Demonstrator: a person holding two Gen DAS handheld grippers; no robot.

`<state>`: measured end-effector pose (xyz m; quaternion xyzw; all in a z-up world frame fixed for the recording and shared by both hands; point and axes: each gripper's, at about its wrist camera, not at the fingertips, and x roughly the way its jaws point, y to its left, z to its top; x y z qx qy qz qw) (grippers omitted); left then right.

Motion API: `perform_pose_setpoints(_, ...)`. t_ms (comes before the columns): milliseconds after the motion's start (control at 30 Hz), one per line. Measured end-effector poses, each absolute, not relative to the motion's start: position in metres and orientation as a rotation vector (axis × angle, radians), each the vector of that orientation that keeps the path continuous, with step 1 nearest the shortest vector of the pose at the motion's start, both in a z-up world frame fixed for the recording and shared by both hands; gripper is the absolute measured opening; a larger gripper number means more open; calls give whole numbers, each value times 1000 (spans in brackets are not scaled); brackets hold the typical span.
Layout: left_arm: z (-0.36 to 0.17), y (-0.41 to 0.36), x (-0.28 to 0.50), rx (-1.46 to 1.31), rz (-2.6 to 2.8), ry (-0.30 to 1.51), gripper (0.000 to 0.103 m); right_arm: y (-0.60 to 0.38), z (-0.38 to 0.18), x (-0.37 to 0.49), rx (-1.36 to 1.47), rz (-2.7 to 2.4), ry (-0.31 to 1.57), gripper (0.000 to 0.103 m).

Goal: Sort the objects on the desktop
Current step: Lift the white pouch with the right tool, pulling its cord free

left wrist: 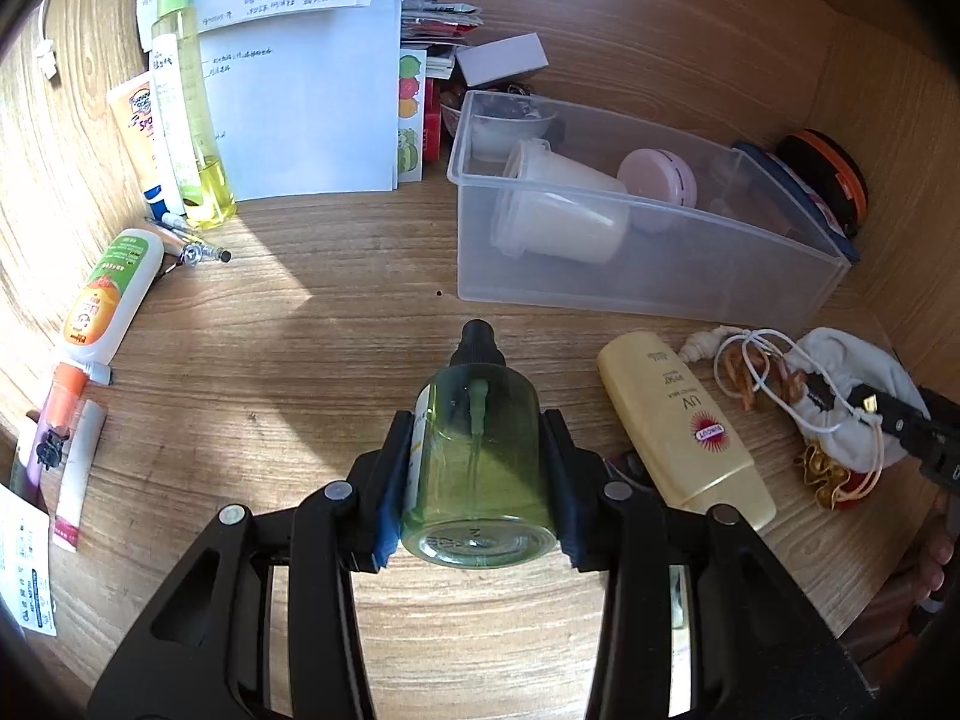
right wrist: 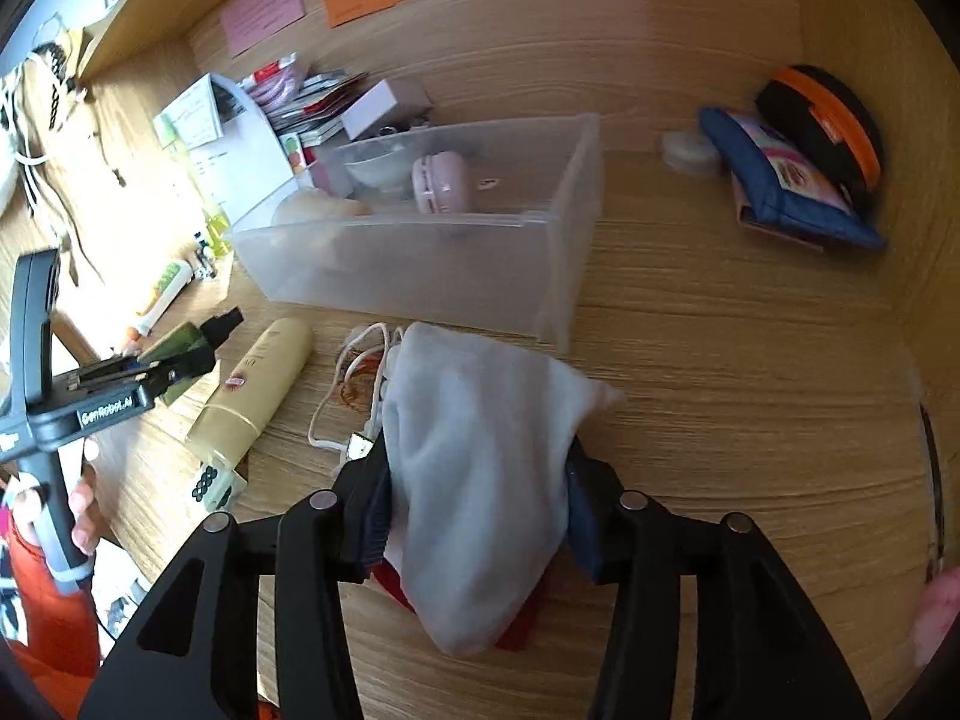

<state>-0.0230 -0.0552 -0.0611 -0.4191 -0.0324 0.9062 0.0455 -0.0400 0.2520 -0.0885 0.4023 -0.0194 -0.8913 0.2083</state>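
My left gripper [left wrist: 480,468] is shut on a green glass dropper bottle [left wrist: 480,462] with a black cap, held above the wooden desk [left wrist: 300,324]. In the right wrist view the same bottle [right wrist: 186,342] shows at the left in that gripper. My right gripper [right wrist: 477,498] is shut on a white drawstring pouch [right wrist: 480,456]. The pouch [left wrist: 852,396] also shows at the right of the left wrist view. A clear plastic bin [left wrist: 648,276] [right wrist: 420,264] stands ahead, holding a plastic cup [left wrist: 558,210], a pink round case [left wrist: 657,186] and a white bowl [left wrist: 504,126].
A yellow UV sunscreen tube [left wrist: 684,426] [right wrist: 252,396] lies between the grippers. Tubes, pens and a tall yellow-green spray bottle [left wrist: 186,114] line the left. Papers [left wrist: 300,78] lean at the back. A blue pouch [right wrist: 786,180] and an orange-black case [right wrist: 828,120] sit at the far right.
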Motion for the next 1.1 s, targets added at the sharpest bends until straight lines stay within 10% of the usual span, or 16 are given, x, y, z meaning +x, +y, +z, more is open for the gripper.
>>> perform_pose_setpoints(500, -49, -59, -12, -1214, 2766, -124, 41, 239, -56, -33, 975, -2594, 133, 35)
perform_pose_setpoints(900, -34, -52, -5, -1144, 2753, -140, 41, 261, -55, -59, 1100, -2257, -277, 35)
perform_pose_setpoints(1100, -34, -47, -5, -1140, 2752, -123, 41, 275, -66, -50, 1148, -2446, -128, 35)
